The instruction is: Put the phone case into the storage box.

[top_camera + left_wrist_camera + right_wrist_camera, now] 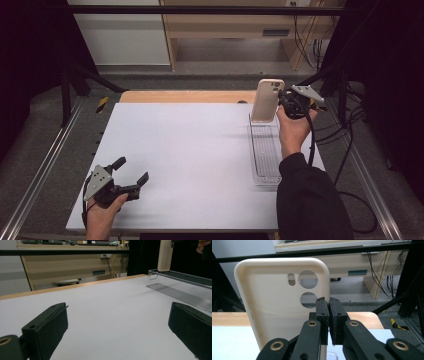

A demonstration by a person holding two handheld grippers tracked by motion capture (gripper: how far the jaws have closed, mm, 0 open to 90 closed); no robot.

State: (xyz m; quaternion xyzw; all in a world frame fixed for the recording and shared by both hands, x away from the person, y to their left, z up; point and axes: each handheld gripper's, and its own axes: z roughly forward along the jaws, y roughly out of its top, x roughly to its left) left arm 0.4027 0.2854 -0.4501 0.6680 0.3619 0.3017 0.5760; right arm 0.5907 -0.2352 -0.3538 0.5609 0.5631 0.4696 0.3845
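Observation:
A cream phone case (pixel 266 100) with round camera holes stands upright in the air over the far end of a clear plastic tray (pixel 253 150). My right gripper (pixel 281 98) is shut on the case's right edge, and in the right gripper view the two jaws (pixel 328 300) pinch that edge of the case (pixel 277 307). My left gripper (pixel 132 169) rests near the front left of the white table top, open with nothing between its jaws (pixel 117 308). From the left gripper view the case (pixel 165 255) hangs just above the tray's rim (pixel 180 277).
The white sheet (pixel 190 150) covers the table, with a wooden strip (pixel 185 96) along its far edge. Metal rails (pixel 45 165) run down both sides. Cables (pixel 350 150) trail on the floor at the right. A wooden desk (pixel 235 30) stands beyond.

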